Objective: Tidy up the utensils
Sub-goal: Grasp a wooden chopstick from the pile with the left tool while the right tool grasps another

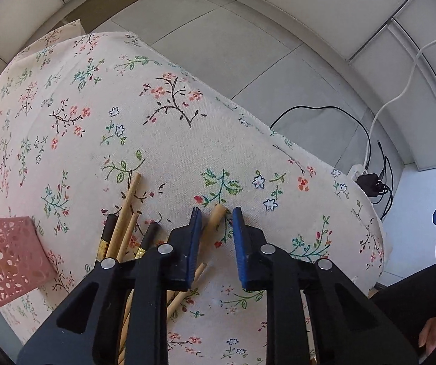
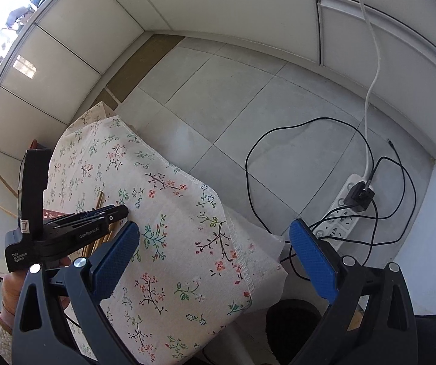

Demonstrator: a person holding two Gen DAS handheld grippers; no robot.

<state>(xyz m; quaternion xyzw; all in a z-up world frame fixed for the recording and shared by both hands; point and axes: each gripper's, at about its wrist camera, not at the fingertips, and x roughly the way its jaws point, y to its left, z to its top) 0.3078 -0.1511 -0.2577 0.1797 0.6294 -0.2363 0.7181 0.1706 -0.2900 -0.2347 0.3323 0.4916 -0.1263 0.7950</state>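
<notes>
Barely begun: the left gripper (image 1: 216,213) has narrowed around one wooden chopstick (image 1: 212,228) without clearly pinching it; the remaining chopsticks (image 1: 123,222) lie beside the pink basket (image 1: 8,258). The right gripper (image 2: 215,237) hangs wide open, empty.

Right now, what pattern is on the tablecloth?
Small flowers and twigs on cream tablecloth; clearest in the left wrist view.

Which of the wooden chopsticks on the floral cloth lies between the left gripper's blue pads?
The lone light wooden chopstick whose tip pokes up between the left gripper pads; the other chopsticks, some black-tipped, lie bundled beside them.
</notes>
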